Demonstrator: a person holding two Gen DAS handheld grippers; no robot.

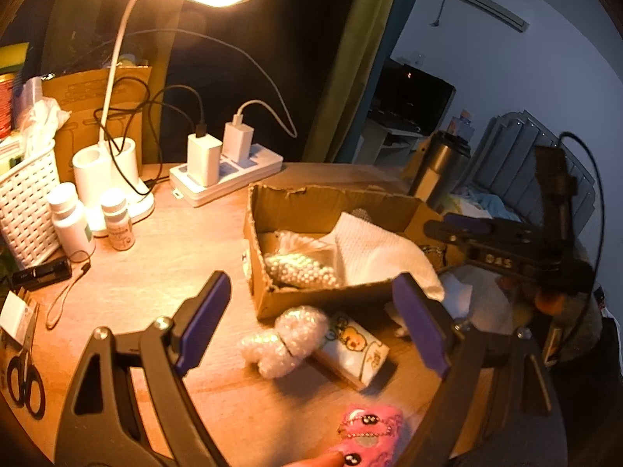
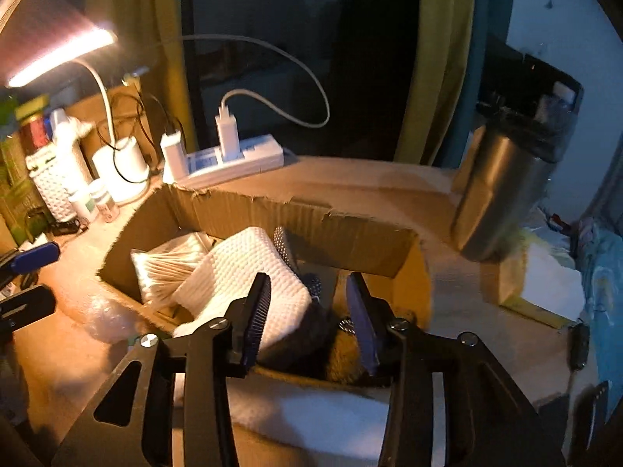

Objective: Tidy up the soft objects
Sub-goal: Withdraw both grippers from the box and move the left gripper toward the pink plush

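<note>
A: Right gripper (image 2: 307, 284) released, jaws parted and gripping nothing, poised above the near end of the torn brown cardboard box (image 2: 272, 210). Below and between the jaws, inside the box: a dark furry plush lump (image 2: 307, 334). Just left of the left jaw: a white quilted cloth pad (image 2: 241, 268), lapping the near wall.

B: Danger there?

A: Probably a snag. Could catch fur or cloth on a ribbed pad and drag it back out. Could also nudge the flimsy wall and shove the box. Beyond the right jaw, a grey steel tumbler (image 2: 502, 190); worth a wide berth.

B: Left gripper (image 1: 311, 284) likewise spread wide, empty. Ahead between the jaws, on the round wooden table (image 1: 175, 253): a white bubble-wrap bundle (image 1: 284, 338) touching a cartoon-printed tissue pack (image 1: 354, 346). Easy to pinch both together, or to let the springy wrap squirt free.

A: Seen only from the left wrist: those two, a bag of white beads (image 1: 300, 268) in the box, and a pink fuzzy pouch (image 1: 370, 432) beneath the jaws with a fingertip (image 1: 323, 459) on it.

B: Seen only from the right: the plush, plus a bag of cotton swabs (image 2: 167, 268) left of the cloth.
</note>
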